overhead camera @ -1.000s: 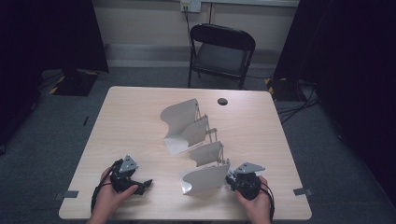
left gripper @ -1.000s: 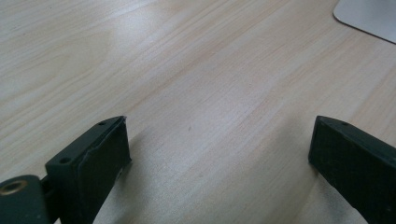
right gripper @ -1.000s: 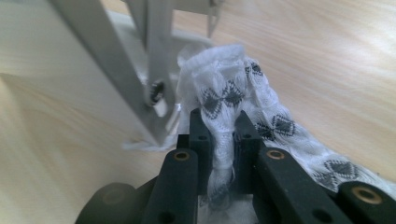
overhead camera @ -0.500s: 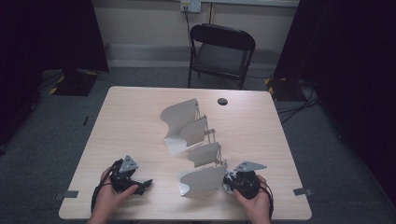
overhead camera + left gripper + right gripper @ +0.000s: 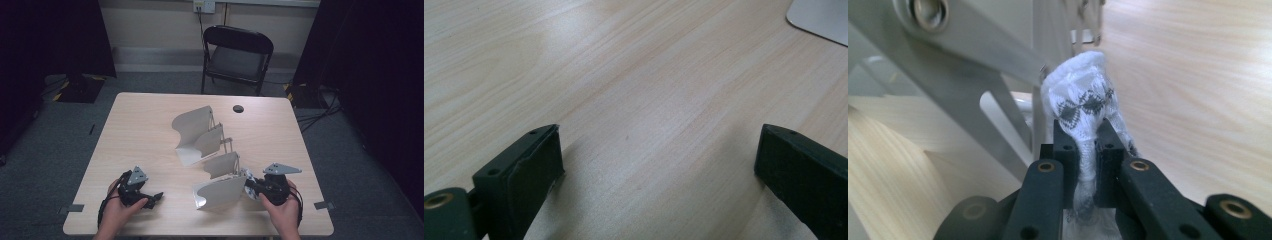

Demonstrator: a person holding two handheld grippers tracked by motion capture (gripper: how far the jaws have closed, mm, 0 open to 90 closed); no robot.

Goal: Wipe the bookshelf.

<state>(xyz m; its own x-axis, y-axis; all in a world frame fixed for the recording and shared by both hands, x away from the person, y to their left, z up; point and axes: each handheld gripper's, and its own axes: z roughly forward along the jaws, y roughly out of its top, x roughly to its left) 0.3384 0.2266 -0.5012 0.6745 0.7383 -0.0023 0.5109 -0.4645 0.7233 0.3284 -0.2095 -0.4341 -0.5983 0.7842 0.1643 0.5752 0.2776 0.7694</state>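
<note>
The right tongs (image 5: 1087,150) are clamped tight on one white sock (image 5: 1083,107) with a dark diamond pattern; the fabric is pinched flat between the two black jaws and bunches into a rounded lump just beyond their tips. In the high view the right tongs (image 5: 252,186) sit at the near right of the counter (image 5: 145,130), held in the person's right hand (image 5: 282,207), pointing left, with the sock (image 5: 246,176) showing as a small white bit against the metal frame of the rack (image 5: 210,150). That frame stands right behind the sock in the right gripper view, though whether they touch I cannot tell.

The rack is a single pale piece running from the counter's middle toward the near right. It carries four curved white panels: the largest at the far end, two smaller ones in the middle, and one broad one at the near end, just left of the right tongs.

The left tongs (image 5: 659,165) stand wide open with nothing between the jaws, only bare wood grain beneath. In the high view the left tongs (image 5: 157,196) lie at the near left in the left hand (image 5: 120,207), well apart from the rack.

One small dark round spot (image 5: 238,108) marks the far side of the counter. One black folding chair (image 5: 237,55) stands beyond the far edge.
</note>
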